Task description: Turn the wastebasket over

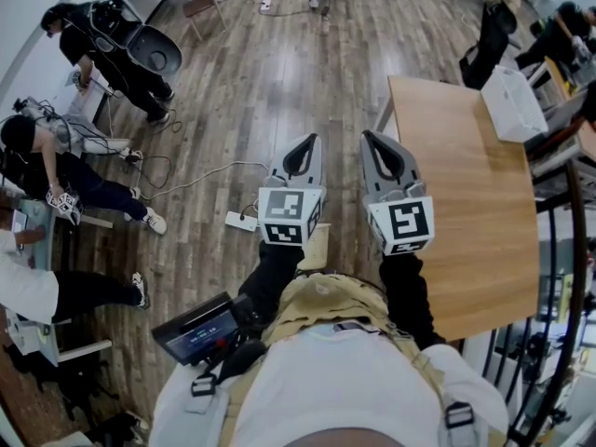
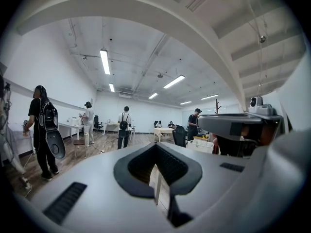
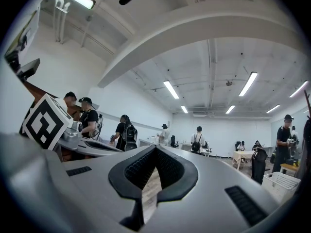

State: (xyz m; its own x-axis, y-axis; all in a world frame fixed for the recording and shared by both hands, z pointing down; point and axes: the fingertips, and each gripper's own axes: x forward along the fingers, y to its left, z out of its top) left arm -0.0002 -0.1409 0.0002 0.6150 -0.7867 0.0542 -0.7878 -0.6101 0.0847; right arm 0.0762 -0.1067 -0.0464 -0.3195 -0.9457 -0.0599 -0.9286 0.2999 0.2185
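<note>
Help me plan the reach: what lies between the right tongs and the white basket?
Head view: only bare wooden table between right tongs and white basket.

The left gripper [image 1: 308,139] and right gripper [image 1: 367,135] had matt grey plastic shells with ribbed black pads [image 2: 171,166], the table [image 1: 466,212] was smooth pale wood, and the floor [image 1: 251,73] was faintly glossy planks.

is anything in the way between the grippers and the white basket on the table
Nothing visible. The white basket sits at the far corner of the wooden table, and only bare tabletop lies between it and the right gripper. The left gripper hangs beside the table, its path also clear.
</note>
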